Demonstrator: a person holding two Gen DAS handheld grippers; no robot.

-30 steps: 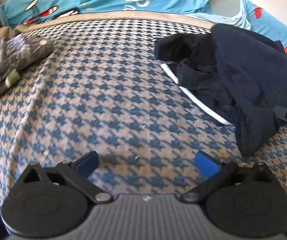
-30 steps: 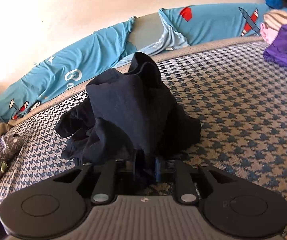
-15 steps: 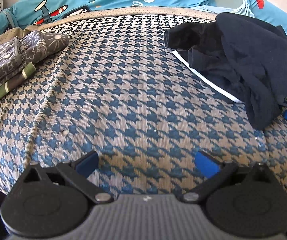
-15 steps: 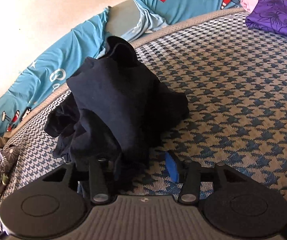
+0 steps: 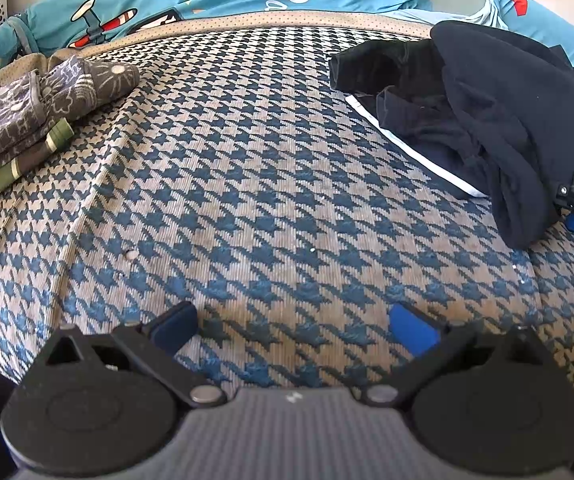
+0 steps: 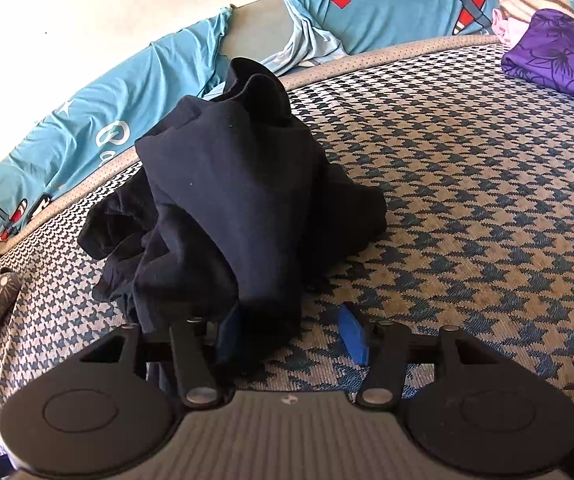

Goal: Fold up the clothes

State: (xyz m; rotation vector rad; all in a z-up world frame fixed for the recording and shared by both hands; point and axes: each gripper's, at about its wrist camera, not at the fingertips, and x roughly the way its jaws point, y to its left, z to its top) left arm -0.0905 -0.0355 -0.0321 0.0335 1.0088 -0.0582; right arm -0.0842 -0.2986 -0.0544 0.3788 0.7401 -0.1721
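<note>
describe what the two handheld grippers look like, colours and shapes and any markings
Both match. The left gripper and right gripper each have a grey ribbed centre body with a small pale mark, two round black discs at the sides, black link arms with silver pivot pins, and flat blue finger pads. No cables or sleeves show.

Matt dark cloth garment [image 6: 227, 200]; coarse woven houndstooth mattress cover [image 5: 247, 200]

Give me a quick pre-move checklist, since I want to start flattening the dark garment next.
1. Right gripper let go of the dark garment: ok, jaws opening, cloth lying loose between them.
2. Left gripper free: ok, open, nothing between.
3. Garment flat: not ok, bunched in a heap.
4. Bare houndstooth surface beside the heap: ok.
5. Folded patterned clothes apart from the heap: ok.
6. Garment's edges found: cannot tell.
</note>
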